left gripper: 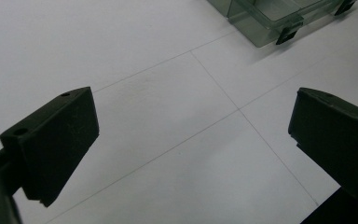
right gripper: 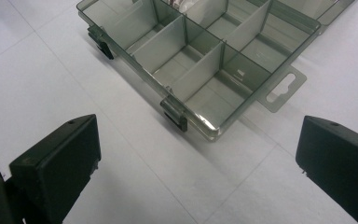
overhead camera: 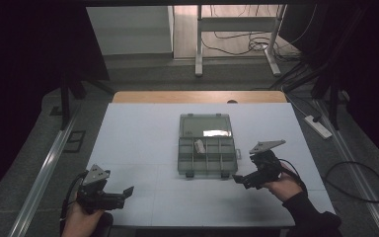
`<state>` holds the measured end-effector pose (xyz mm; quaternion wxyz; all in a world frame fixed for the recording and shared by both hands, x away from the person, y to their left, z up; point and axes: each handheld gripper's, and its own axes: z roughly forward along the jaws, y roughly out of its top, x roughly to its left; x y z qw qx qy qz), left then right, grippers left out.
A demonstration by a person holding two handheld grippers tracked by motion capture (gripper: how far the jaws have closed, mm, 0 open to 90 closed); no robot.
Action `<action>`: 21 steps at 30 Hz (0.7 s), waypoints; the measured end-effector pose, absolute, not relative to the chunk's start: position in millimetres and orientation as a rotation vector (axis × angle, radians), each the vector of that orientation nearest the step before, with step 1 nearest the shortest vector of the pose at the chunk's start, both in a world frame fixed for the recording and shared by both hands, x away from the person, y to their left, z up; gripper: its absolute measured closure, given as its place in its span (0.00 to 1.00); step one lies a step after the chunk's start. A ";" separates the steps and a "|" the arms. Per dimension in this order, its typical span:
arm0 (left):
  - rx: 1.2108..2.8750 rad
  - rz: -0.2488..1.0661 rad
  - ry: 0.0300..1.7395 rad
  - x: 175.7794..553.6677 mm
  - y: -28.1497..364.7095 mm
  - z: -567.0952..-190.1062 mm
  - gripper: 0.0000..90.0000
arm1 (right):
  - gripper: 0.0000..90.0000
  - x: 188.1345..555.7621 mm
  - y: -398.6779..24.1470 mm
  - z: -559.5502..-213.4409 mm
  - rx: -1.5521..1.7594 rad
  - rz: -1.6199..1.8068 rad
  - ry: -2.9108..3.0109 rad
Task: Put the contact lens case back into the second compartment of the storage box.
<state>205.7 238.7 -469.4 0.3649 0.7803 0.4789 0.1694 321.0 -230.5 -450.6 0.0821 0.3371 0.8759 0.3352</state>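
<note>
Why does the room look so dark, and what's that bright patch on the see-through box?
High view: dim all round, dark at the sides; the bright patch is glare on the open lid of the compartment box. Left gripper view: the table is evenly lit and sharp, the near jaws slightly soft. Right gripper view: the box casts a soft shadow along its front edge.

Dim, sharp pictures; glare on the lid [overhead camera: 216, 133], perhaps from overhead.

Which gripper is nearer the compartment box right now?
Right. The right gripper sits just off the compartment box at its near right corner; the left gripper is farther, off toward the near left, both open.
</note>
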 end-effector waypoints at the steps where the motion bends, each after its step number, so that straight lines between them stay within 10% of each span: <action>1: 2.007 0.436 1.232 205.6 238.7 -469.4 0.02 | 0.00 320.3 -231.2 -450.4 1.008 1.002 2.616; 21: 2.007 0.437 1.234 205.6 238.6 -469.4 0.02 | 0.00 307.2 -254.4 -452.8 1.044 0.970 2.592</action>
